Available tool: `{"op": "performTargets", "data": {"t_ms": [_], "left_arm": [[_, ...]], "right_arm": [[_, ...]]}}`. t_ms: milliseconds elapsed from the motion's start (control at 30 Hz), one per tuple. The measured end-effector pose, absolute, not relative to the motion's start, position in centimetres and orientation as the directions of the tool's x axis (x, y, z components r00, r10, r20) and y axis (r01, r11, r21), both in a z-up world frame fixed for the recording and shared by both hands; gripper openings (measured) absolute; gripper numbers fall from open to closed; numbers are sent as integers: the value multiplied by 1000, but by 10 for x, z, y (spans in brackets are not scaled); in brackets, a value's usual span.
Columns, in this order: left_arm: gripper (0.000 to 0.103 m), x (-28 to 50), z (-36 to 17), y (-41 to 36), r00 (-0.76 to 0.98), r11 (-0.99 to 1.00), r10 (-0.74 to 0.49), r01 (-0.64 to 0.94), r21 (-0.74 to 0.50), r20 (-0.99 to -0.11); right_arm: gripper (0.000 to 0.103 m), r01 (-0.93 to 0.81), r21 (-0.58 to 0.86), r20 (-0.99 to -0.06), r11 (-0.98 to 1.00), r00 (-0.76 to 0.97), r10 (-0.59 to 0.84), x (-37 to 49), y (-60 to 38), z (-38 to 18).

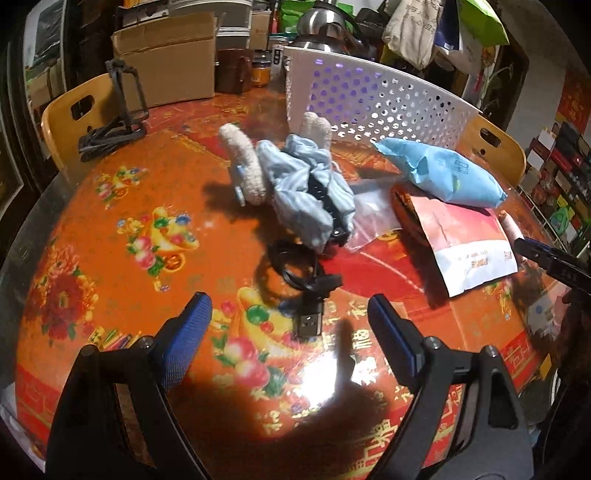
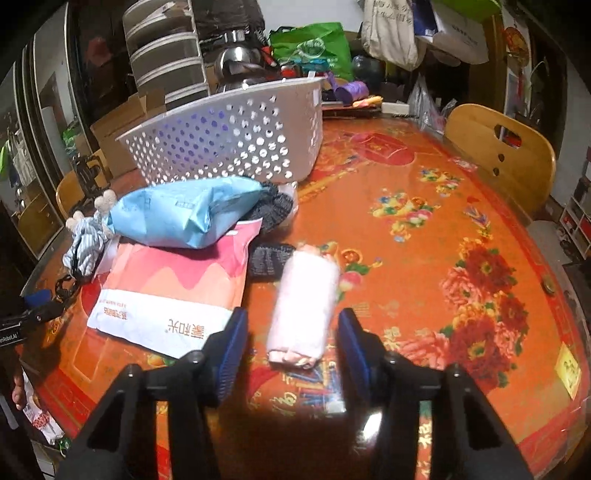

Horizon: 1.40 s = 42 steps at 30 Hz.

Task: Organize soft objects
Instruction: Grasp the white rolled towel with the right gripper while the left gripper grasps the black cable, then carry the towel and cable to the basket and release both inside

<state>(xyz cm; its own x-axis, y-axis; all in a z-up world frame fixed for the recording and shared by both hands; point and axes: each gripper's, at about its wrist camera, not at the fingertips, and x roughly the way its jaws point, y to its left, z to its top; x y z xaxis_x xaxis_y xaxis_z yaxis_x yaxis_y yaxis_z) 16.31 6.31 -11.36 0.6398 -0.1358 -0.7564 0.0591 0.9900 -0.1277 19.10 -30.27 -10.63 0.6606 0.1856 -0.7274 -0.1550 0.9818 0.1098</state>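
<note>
A pink rolled cloth [image 2: 303, 306] lies on the red patterned table [image 2: 424, 229], between the blue pads of my right gripper [image 2: 291, 332]. The pads stand a little apart from its sides, so the gripper is open. My left gripper [image 1: 288, 302] hovers wide open over a black USB cable [image 1: 295, 269], holding nothing. Beyond the cable lies a plush toy in blue striped clothes [image 1: 306, 184]. A soft light-blue package [image 2: 184, 214] rests on a pink and white mailer bag [image 2: 166, 291]. A dark knitted piece [image 2: 269, 258] peeks out beside them. A white perforated basket [image 2: 229, 136] stands behind.
Wooden chair backs [image 1: 70, 114] [image 2: 498, 147] stand at the table's edge. A black phone stand [image 1: 122, 99] is at the far left, with cardboard boxes [image 1: 166, 55], jars and a kettle [image 1: 321, 22] behind the basket [image 1: 369, 99]. A clear plastic bag [image 1: 373, 210] lies by the toy.
</note>
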Motion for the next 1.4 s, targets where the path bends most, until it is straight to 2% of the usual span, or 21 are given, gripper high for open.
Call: {"op": "performTargets", "data": {"t_ms": [100,200,300,367,467,600,1000,1400], "left_arm": [[79,171,-117,56,631,991,-135,69,-118,-764],[66,177,-117,48,636,993,-114,78,-84,-763],[51,181,-116,40,638,994,-104,90,-60,-763],[34,181,-115,38,644,995,-92,89,-44,-759],[24,175,-113,35,654,994,-102,93,-53,-750],[24,169,-112,40,670,994,-103,86,-61,-735],[24,156,-91,66,720,997,-77,42,-68,-690],[24,158,-47,70,766,996,-86,50,-74,-637]], "right_arm": [[45,-149,105,-727,983,663,178,192,-302,-110],[45,-149,104,-724,983,666,178,192,-303,-110],[42,-150,85,-724,985,670,165,192,-301,-111],[41,-152,78,-724,985,671,160,192,-301,-111],[34,-155,78,-721,985,673,163,191,-302,-111],[31,-163,101,-714,982,675,185,190,-304,-111],[30,-185,131,-672,974,705,225,180,-307,-100],[30,-207,156,-610,966,749,259,192,-319,-58]]}}
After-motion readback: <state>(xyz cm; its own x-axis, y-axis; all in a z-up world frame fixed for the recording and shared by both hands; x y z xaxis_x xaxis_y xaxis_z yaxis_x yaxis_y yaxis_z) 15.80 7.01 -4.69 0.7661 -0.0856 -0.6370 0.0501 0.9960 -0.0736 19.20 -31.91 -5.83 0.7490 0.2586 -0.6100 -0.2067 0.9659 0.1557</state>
